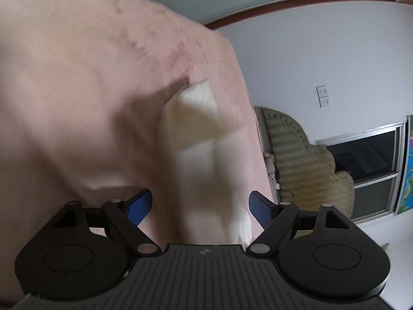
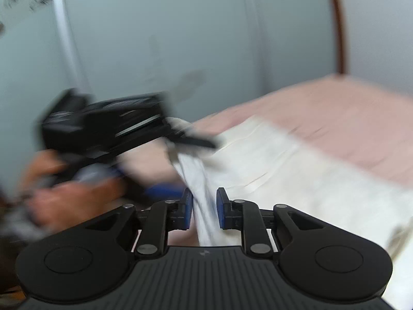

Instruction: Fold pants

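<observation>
The white pants [image 2: 284, 165] lie on the pink bed sheet [image 2: 348, 118]; both views are blurred by motion. In the left wrist view the pants [image 1: 201, 139] run up from between my fingers. My left gripper [image 1: 200, 205] is open, its blue pads wide apart with white cloth between them. My right gripper [image 2: 204, 208] has its blue pads partly closed around a fold of the pants, with a small gap still showing. The left gripper [image 2: 191, 139] shows in the right wrist view, held by a hand, touching the pants' edge.
The pink sheet [image 1: 77, 90] fills most of the left wrist view. A green padded chair [image 1: 296, 160], a window [image 1: 366, 160] and a wall socket [image 1: 323, 96] lie beyond the bed's edge. A pale wall [image 2: 180, 38] stands behind the bed.
</observation>
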Available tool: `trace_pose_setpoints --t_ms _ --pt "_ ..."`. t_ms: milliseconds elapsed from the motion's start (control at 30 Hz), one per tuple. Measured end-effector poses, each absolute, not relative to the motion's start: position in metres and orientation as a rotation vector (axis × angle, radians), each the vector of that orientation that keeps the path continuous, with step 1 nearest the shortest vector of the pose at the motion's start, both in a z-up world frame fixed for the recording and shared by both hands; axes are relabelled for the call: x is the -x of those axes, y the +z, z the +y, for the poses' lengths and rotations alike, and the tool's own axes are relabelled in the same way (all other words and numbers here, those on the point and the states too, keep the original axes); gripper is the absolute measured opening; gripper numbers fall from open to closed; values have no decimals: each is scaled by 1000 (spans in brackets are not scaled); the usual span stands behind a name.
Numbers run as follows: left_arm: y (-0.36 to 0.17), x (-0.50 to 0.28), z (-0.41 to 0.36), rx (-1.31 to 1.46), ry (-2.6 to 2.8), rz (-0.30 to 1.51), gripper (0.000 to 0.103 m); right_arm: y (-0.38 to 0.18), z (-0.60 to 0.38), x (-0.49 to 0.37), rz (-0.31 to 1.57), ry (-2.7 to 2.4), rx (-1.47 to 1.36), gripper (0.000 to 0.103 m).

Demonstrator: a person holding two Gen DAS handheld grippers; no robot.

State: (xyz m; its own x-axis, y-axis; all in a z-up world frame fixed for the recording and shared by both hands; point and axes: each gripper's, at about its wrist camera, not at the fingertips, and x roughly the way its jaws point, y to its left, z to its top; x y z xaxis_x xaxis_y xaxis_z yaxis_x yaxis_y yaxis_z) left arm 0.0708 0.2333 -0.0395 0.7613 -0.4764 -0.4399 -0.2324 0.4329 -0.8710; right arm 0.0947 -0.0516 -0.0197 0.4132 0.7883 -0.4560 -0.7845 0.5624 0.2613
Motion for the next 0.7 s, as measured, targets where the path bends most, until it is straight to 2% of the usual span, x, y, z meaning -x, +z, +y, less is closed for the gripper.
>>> trace_pose_setpoints --t_ms 67,167,200,233,300,433,600,667,700 --pt "-41 -81 234 1133 -153 742 82 -17 -59 -105 580 901 -27 20" --pt "-40 -96 232 1082 -121 771 64 -35 -54 -124 646 729 90 20" --pt "-39 -99 231 1059 -111 780 49 -46 -49 -130 697 707 134 20" --pt "-39 -102 230 1028 -94 793 29 -56 -46 -131 707 707 160 21" --pt "-39 -103 227 975 -49 817 13 -56 -48 -128 673 711 168 22" --pt "-19 -87 214 873 -38 752 13 -37 -68 -134 634 752 24 26" --pt "57 -55 144 512 -80 558 12 -7 -80 -125 520 748 70 31" --pt "84 -39 110 422 -142 482 13 8 -91 -113 449 779 90 40" --pt "94 -33 95 389 -166 455 13 17 -101 -103 392 781 105 41"
